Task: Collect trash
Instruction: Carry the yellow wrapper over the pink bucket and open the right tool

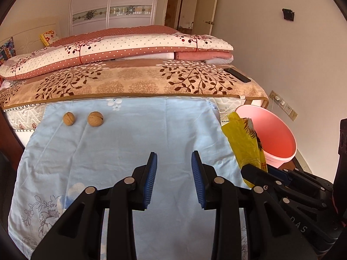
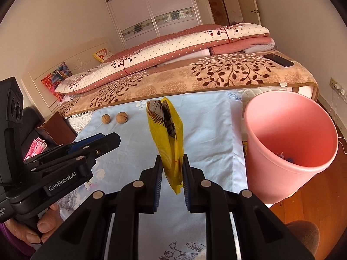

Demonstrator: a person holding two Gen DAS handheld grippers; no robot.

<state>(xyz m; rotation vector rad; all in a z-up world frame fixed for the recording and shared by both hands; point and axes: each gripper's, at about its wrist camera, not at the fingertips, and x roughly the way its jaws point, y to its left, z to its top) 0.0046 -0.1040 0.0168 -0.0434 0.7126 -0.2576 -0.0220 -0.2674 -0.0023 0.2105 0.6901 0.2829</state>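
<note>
My right gripper (image 2: 172,169) is shut on a yellow snack wrapper (image 2: 167,130), which stands up between its blue pads above the light blue cloth (image 2: 208,130). From the left wrist view the same wrapper (image 1: 245,143) shows at the right, in front of the pink bin (image 1: 275,138). The pink bin (image 2: 290,143) stands right of the bed, tilted toward me, with small scraps at its bottom. My left gripper (image 1: 174,173) is open over the cloth (image 1: 121,151) with nothing between its fingers. Two walnuts (image 1: 82,118) lie on the cloth at the far left, and the walnuts (image 2: 115,118) also show left of the wrapper.
Folded quilts (image 1: 121,49) and a brown leaf-patterned blanket (image 1: 130,80) fill the bed behind the cloth. A dark phone (image 1: 237,75) lies on the blanket's right corner. Wall sockets (image 1: 282,105) with a plugged cable sit behind the bin. A hand (image 2: 43,227) holds the left gripper's handle.
</note>
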